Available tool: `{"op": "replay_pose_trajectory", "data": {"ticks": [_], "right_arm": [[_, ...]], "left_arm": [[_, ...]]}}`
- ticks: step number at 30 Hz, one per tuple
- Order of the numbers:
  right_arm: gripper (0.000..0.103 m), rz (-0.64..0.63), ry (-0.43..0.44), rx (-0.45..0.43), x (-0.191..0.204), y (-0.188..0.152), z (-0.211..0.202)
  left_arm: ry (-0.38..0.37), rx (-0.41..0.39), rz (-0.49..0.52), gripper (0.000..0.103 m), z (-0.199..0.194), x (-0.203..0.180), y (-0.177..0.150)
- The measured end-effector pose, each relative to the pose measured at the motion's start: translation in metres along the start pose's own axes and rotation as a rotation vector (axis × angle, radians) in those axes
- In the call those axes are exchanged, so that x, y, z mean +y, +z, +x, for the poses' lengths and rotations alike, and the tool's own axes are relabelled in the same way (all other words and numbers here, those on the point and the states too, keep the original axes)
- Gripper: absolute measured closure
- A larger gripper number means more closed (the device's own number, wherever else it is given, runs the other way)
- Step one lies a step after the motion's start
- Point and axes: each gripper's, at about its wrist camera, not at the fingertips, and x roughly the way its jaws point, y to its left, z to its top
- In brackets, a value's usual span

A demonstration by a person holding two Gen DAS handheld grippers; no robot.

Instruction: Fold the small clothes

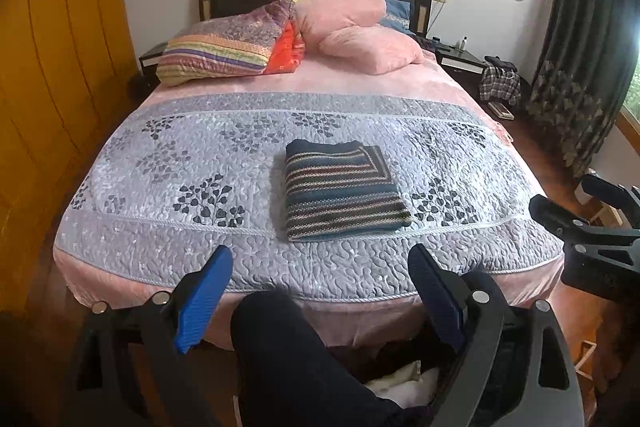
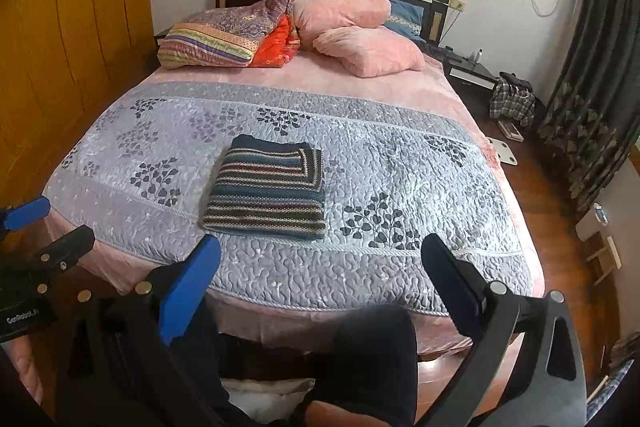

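Observation:
A striped knit garment [image 1: 342, 189] [image 2: 270, 187] lies folded into a neat rectangle on the grey quilted bedspread [image 1: 200, 259] [image 2: 360, 283], near the foot of the bed. My left gripper [image 1: 320, 259] hovers open over the bed's foot edge, well short of the garment, with nothing between its blue pads. My right gripper [image 2: 320, 251] is open too and holds nothing, held back from the bed at the same height. In the left wrist view the right gripper [image 1: 576, 199] shows at the right edge. The left gripper's blue fingertip [image 2: 28, 213] shows at the left edge of the right wrist view.
A person's dark-trousered knee [image 1: 288, 347] [image 2: 372, 355] sits just below the grippers at the bed's foot. Pink pillows [image 1: 372, 47] and a folded patterned quilt [image 1: 224, 43] lie at the headboard. A nightstand [image 1: 460, 61], a checked bag [image 1: 500, 83] and curtains [image 1: 576, 59] stand right; a wooden wardrobe [image 1: 60, 67] left.

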Motion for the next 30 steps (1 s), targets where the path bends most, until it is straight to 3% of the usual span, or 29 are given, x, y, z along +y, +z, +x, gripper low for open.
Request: {"op": "replay_pose_trajectory", "data": {"ticks": [30], "right_arm": [[0.003, 0.001, 0.003, -0.004, 0.0001, 0.0021, 0.0050]], "left_arm": [[0.002, -0.004, 0.008, 0.014, 0.0025, -0.0014, 0.0030]]}}
